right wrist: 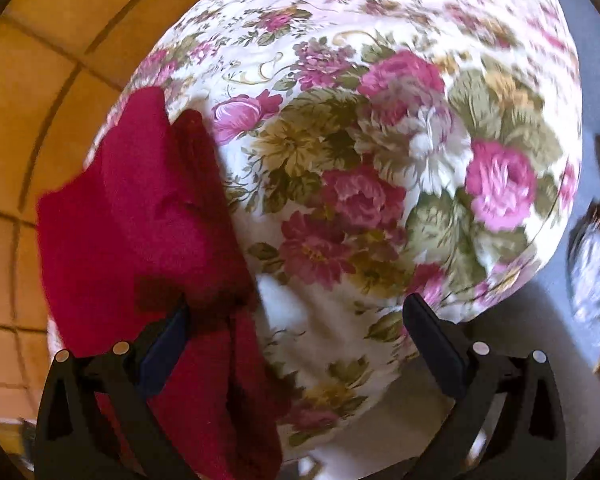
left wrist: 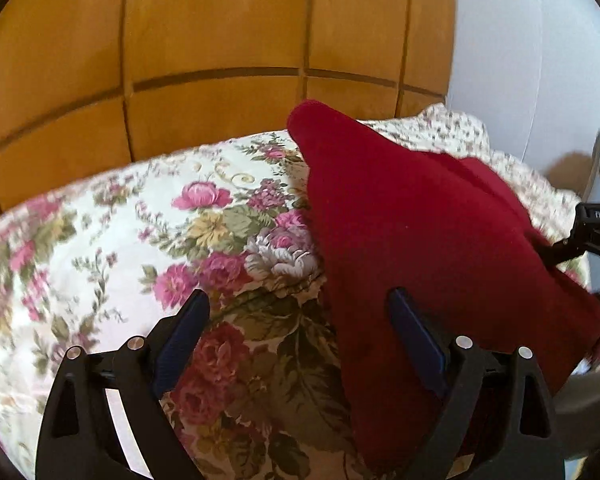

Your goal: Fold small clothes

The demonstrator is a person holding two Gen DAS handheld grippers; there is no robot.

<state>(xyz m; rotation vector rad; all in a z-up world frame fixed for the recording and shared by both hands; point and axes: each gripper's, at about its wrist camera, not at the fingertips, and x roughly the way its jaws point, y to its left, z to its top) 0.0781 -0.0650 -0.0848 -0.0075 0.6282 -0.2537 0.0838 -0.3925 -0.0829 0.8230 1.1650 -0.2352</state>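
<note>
A dark red garment (left wrist: pixel 420 240) lies bunched on a floral-covered surface (left wrist: pixel 120 240). In the left wrist view it fills the right half. My left gripper (left wrist: pixel 300 308) is open above the surface. Its right finger (left wrist: pixel 416 332) is over the red cloth and its left finger (left wrist: pixel 184 332) over the flowers. In the right wrist view the red garment (right wrist: pixel 148 220) sits at the left, folded into thick layers. My right gripper (right wrist: pixel 296 312) is open, with its left finger (right wrist: pixel 168 340) over the garment and nothing between the fingers. The right gripper's black body (left wrist: pixel 596 232) shows at the garment's far edge.
Orange tiled flooring (left wrist: pixel 220 32) lies beyond the surface's far edge. The floral cloth (right wrist: pixel 380 160) bulges round and drops off to a grey floor (right wrist: pixel 540 328) on the right. Blurred patterned objects (right wrist: pixel 596 280) sit at the right border. A pale wall (left wrist: pixel 520 60) stands at the right.
</note>
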